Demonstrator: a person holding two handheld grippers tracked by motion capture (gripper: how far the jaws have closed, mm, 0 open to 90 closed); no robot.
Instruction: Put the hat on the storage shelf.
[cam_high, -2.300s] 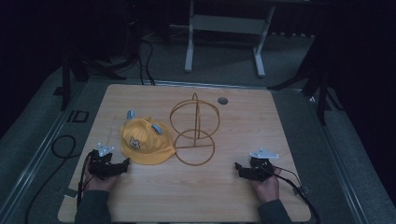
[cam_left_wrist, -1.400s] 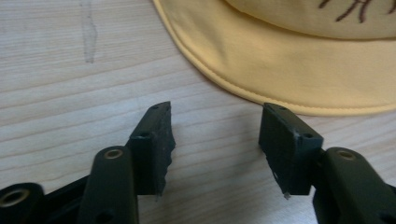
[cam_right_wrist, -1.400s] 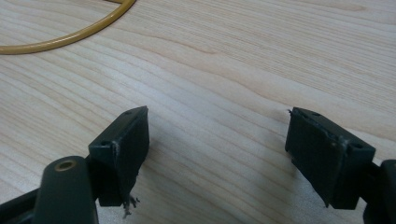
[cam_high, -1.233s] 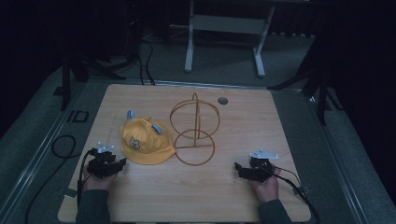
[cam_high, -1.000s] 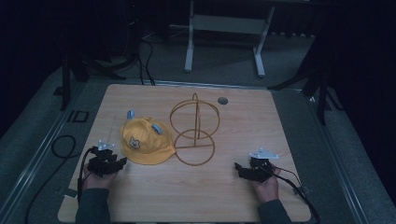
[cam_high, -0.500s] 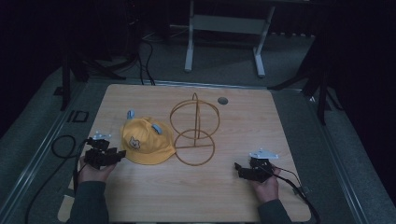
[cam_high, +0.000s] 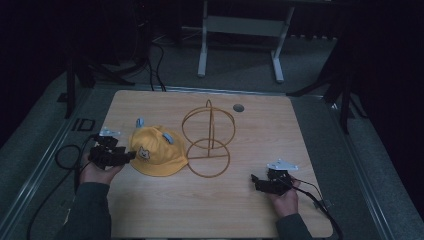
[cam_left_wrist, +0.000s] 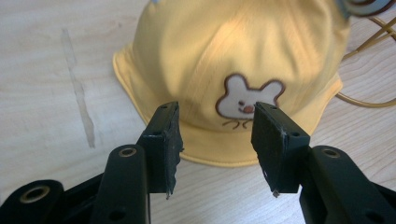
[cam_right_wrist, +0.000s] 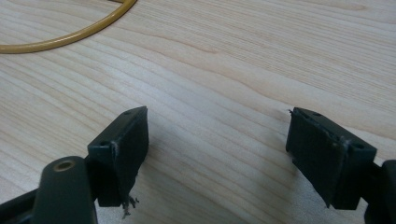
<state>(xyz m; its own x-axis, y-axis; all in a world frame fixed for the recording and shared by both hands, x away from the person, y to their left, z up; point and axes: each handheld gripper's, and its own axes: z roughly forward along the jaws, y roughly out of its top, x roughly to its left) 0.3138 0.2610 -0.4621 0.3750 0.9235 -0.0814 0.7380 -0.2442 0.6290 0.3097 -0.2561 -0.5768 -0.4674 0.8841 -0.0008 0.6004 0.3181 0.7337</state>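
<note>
A small yellow cap (cam_high: 155, 152) with a white bear face on its front (cam_left_wrist: 246, 98) and two blue ears lies on the wooden table (cam_high: 250, 130). My left gripper (cam_high: 129, 156) (cam_left_wrist: 215, 123) is open right at the cap's brim, its jaws just in front of the bear face. A gold wire stand (cam_high: 208, 140) with a ring base stands just right of the cap. My right gripper (cam_high: 256, 181) (cam_right_wrist: 217, 140) is open over bare wood near the front right, with an arc of the stand's ring (cam_right_wrist: 65, 35) at the top left of its view.
A small grey round grommet (cam_high: 238, 107) sits in the table near the far edge. Cables trail from both grippers off the table's sides. A white table frame (cam_high: 240, 30) stands on the floor beyond.
My left gripper has moved forward and right from the front left of the table up to the cap's brim. The right gripper has stayed still.
</note>
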